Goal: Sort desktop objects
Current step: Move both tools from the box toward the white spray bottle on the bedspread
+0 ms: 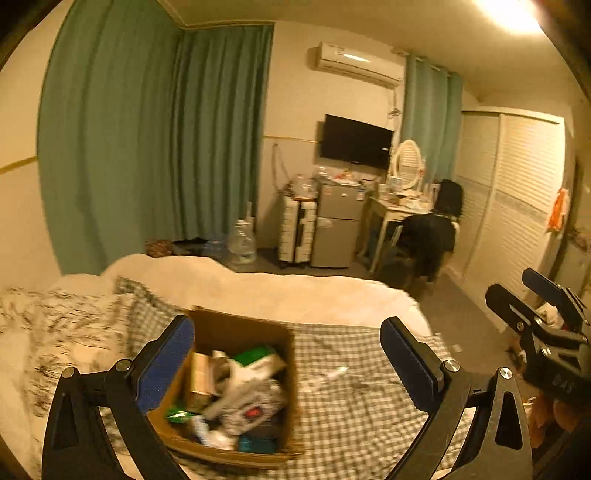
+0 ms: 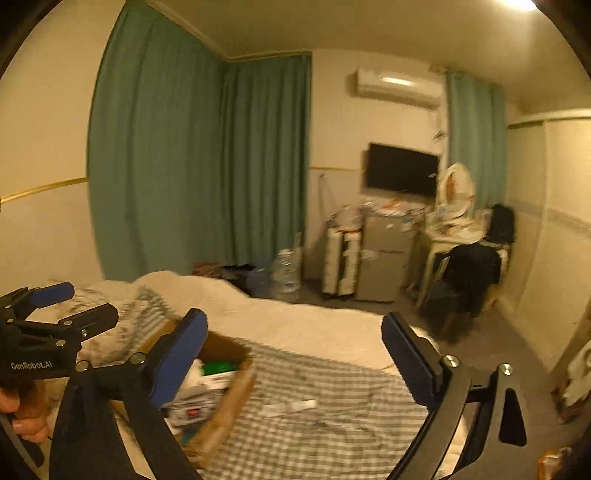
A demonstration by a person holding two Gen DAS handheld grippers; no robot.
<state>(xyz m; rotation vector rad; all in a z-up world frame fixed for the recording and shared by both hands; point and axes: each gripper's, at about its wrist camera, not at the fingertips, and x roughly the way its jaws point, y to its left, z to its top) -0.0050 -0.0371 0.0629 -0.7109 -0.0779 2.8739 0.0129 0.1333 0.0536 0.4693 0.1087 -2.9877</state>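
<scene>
Cardboard box (image 1: 236,384), crammed with sorted clutter, sits on the checked bed (image 1: 362,406); both grippers, left (image 1: 288,365) and right (image 2: 295,363), hover above it, jaws wide and empty.

A small bedroom under warm yellowish light from a ceiling lamp (image 1: 511,13) at the upper right of the frame. Green curtains (image 1: 155,136) cover the corner at the left. On the far cream wall hang an air conditioner (image 1: 356,64) and, below it, a dark television (image 1: 355,142). Under the television stand a small grey fridge (image 1: 337,225), a white drawer cart (image 1: 297,234) to its left, and a dressing table (image 1: 397,210) with an oval mirror (image 1: 406,162). White louvred wardrobe doors (image 1: 517,192) fill the right. The floor (image 1: 461,317) is grey. A bed (image 1: 369,406) with a checked sheet fills the lower frame.
</scene>
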